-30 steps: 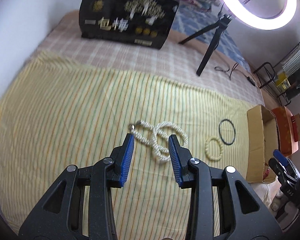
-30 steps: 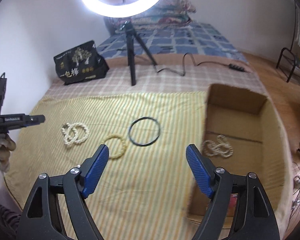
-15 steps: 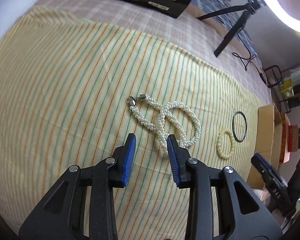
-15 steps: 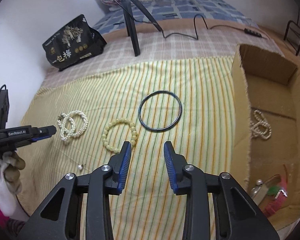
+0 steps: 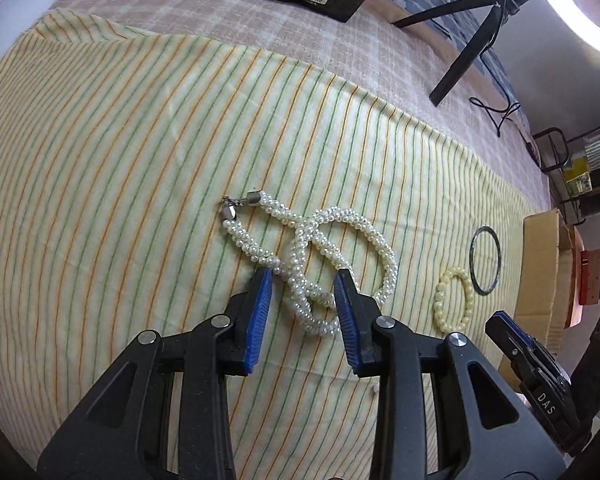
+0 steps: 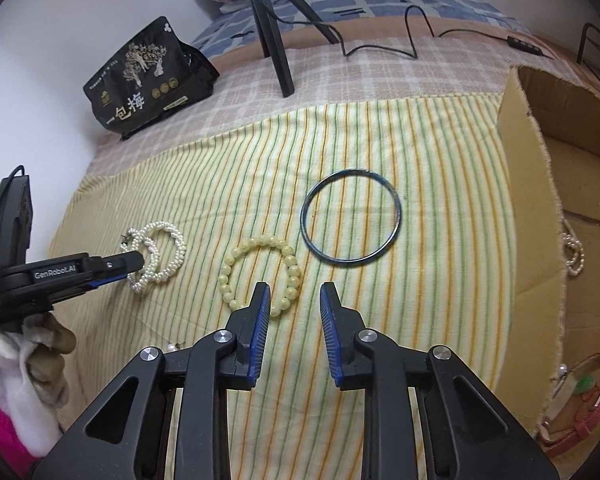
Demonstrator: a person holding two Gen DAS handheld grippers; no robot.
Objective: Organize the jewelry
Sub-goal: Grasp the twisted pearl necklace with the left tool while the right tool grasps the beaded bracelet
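Three pieces lay on the striped cloth (image 6: 440, 152): one pearl necklace (image 5: 316, 256), one beaded bracelet (image 6: 260, 274), one dark bangle (image 6: 350, 218). The left gripper (image 5: 302, 280) stood with jaws apart, straddling the necklace's near loops. The right gripper (image 6: 294, 292) had just been narrowing its jaws, nothing clamped; the bracelet lay at 11 o'clock, its near rim between the tips.

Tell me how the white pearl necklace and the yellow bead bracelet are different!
The pearl necklace is white, made of tiny pearls, and lies twisted into crossing loops; the bead bracelet is pale yellow, with bigger beads in one plain ring. The necklace has a metal clasp; no clasp shows on the bracelet. Both lie on the striped cloth.
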